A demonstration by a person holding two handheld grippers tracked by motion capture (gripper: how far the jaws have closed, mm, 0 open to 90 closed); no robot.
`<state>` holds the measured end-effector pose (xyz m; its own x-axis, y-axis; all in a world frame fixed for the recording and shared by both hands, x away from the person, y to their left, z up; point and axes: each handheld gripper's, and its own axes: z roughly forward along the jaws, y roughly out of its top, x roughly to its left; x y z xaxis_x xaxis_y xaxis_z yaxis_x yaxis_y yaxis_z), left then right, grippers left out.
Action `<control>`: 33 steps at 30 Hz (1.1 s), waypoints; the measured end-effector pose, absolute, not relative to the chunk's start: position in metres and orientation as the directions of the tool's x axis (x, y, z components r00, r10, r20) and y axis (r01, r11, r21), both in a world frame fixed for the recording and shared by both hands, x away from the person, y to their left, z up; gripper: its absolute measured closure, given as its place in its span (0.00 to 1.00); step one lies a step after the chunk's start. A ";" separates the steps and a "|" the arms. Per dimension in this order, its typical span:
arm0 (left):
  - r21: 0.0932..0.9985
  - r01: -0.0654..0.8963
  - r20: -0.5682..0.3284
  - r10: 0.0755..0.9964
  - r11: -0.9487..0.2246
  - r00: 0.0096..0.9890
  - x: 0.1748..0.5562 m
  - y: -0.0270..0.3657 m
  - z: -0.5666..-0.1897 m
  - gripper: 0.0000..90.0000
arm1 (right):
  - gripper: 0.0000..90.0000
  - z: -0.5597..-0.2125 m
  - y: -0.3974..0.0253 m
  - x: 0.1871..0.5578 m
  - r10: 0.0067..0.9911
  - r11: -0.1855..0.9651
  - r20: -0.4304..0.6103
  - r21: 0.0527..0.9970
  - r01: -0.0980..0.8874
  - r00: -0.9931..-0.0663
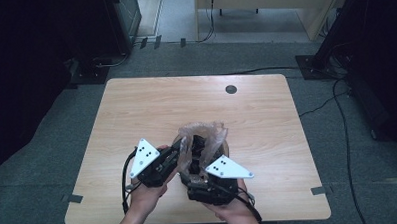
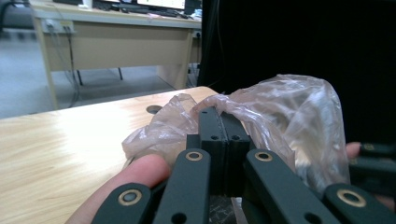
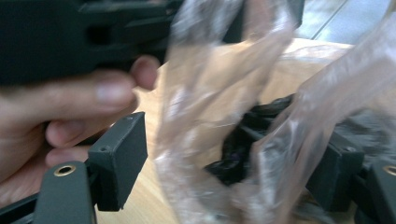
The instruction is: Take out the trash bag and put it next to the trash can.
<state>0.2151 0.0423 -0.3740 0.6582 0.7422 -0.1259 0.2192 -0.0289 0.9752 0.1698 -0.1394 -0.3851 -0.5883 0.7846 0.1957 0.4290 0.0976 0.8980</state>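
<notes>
Thin clear plastic bag at 6 o'clock of the counter, something dark inside. Left gripper fingers clenched on the bag's rim; right gripper fingers spread, film between. Light, floppy, slippery, likely tear-prone; grab bunched rim.

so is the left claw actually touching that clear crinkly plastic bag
Touching. The left gripper view shows the left claw with jaws closed flat together, pinching a fold of the clear crinkly plastic bag draped over the jaw tips.
</notes>
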 end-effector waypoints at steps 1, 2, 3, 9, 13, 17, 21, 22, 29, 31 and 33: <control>0.976 0.218 -0.123 0.746 -0.030 0.655 0.215 0.042 -0.374 0.99 | 0.23 -0.386 -0.136 0.169 0.788 0.115 0.175 0.900 0.420 -0.591; 0.976 0.217 -0.122 0.747 -0.030 0.653 0.214 0.042 -0.374 0.99 | 0.23 -0.387 -0.132 0.167 0.798 0.134 0.142 0.905 0.403 -0.586; 0.976 0.216 -0.120 0.748 -0.032 0.652 0.214 0.043 -0.374 0.99 | 0.26 -0.388 -0.131 0.167 0.801 0.148 0.125 0.906 0.396 -0.586; 0.977 0.209 -0.114 0.747 -0.034 0.655 0.212 0.044 -0.373 0.89 | 0.85 -0.393 -0.139 0.172 0.818 0.122 0.142 0.904 0.411 -0.557; 0.979 0.200 -0.100 0.765 -0.039 0.637 0.209 0.044 -0.373 0.68 | 0.97 -0.392 -0.144 0.172 0.817 0.108 0.150 0.909 0.403 -0.558; 0.978 0.207 -0.112 0.762 -0.029 0.638 0.207 0.045 -0.373 0.43 | 1.00 -0.387 -0.155 0.174 0.838 0.055 0.153 0.931 0.361 -0.523; 0.976 0.216 -0.121 0.766 -0.024 0.632 0.206 0.048 -0.373 0.31 | 1.00 -0.380 -0.165 0.172 0.865 0.009 0.138 0.957 0.291 -0.482; 0.976 0.216 -0.121 0.766 -0.024 0.632 0.206 0.048 -0.373 0.30 | 1.00 -0.380 -0.165 0.172 0.865 0.009 0.138 0.957 0.291 -0.482; 0.972 0.233 -0.125 0.781 -0.027 0.612 0.210 0.055 -0.378 0.26 | 1.00 -0.360 -0.183 0.164 0.906 -0.039 0.096 0.989 0.144 -0.411; 0.971 0.237 -0.125 0.787 -0.027 0.604 0.211 0.059 -0.379 0.26 | 1.00 -0.354 -0.189 0.162 0.910 -0.056 0.100 0.991 0.121 -0.403; 0.971 0.239 -0.127 0.793 -0.024 0.596 0.212 0.061 -0.380 0.26 | 1.00 -0.348 -0.194 0.160 0.913 -0.067 0.101 0.993 0.097 -0.396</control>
<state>0.2122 0.0611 -0.3799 0.5959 0.7930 -0.1267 0.2389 -0.0244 0.9707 0.1596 -0.1942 -0.3481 -0.3962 0.9126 0.1006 0.0974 -0.0672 0.9930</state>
